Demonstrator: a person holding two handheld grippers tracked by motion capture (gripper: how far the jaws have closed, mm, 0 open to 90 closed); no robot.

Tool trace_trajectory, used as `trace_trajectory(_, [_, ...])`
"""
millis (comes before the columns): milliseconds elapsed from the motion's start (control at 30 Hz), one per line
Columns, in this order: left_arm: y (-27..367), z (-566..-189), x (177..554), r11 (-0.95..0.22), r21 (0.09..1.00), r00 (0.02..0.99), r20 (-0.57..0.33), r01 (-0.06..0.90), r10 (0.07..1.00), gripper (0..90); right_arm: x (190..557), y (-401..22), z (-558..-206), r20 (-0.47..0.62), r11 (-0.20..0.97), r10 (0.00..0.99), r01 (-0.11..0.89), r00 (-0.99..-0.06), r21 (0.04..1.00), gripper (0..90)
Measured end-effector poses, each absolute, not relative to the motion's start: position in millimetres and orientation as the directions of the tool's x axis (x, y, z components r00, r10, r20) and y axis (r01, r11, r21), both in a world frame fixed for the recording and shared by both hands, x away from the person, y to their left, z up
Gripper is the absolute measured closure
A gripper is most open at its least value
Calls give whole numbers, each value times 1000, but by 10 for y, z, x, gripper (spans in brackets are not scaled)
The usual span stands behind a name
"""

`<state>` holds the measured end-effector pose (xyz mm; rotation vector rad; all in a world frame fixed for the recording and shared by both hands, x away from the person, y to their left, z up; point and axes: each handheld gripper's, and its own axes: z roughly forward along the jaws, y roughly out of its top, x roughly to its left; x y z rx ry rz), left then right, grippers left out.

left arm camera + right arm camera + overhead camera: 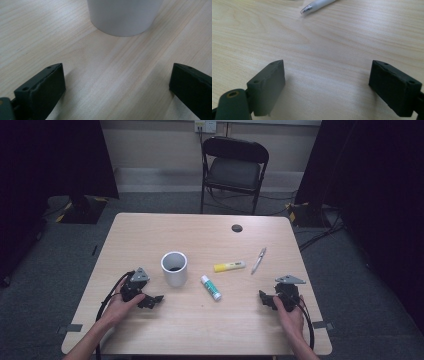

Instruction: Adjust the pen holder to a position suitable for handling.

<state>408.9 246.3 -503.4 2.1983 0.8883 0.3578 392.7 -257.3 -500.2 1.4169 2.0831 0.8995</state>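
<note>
Cup (174, 268), white and smooth, stands upright left of the frame's centre in the high view, just above the left gripper (152, 300), whose jaws stand wide apart with only bare table (210, 330) between them; it looks light but slippery and rigid, so I would take it low on the wall, from both sides. Further right lie a glue stick (211, 287), a yellow marker (229, 266) and a pen (258, 260). At lower right, the right gripper (265, 299) is also spread wide and empty, and the pen, thin and light, seems best pinched at its middle.
</note>
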Motion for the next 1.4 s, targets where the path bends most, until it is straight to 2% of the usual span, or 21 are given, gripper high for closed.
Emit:
trace_trajectory(300, [2470, -5003, 4086, -507, 700, 715, -8, 504, 699, 33, 3928, -2581, -5002, -15, 256, 932, 630, -361, 733, 125])
trace_trajectory(467, [2514, -4971, 4085, -476, 706, 676, -6, 525, 737, 164, 3936, -2586, -5004, -13, 249, 936, 634, -352, 732, 111])
trace_trajectory(667, [2551, -4946, 4081, -454, 705, 670, -41, 545, 741, 165, 3935, -2588, -5005, -14, 250, 935, 632, -354, 733, 111])
trace_trajectory(967, [2592, -4767, 3972, -405, 769, 676, -46, 494, 736, 178, 3935, -2588, -5005, -14, 251, 935, 633, -355, 733, 111])
trace_trajectory(1400, [2545, -4460, 3804, -327, 871, 682, -13, 367, 731, 213, 3935, -2588, -5005, -14, 251, 935, 633, -355, 733, 111])
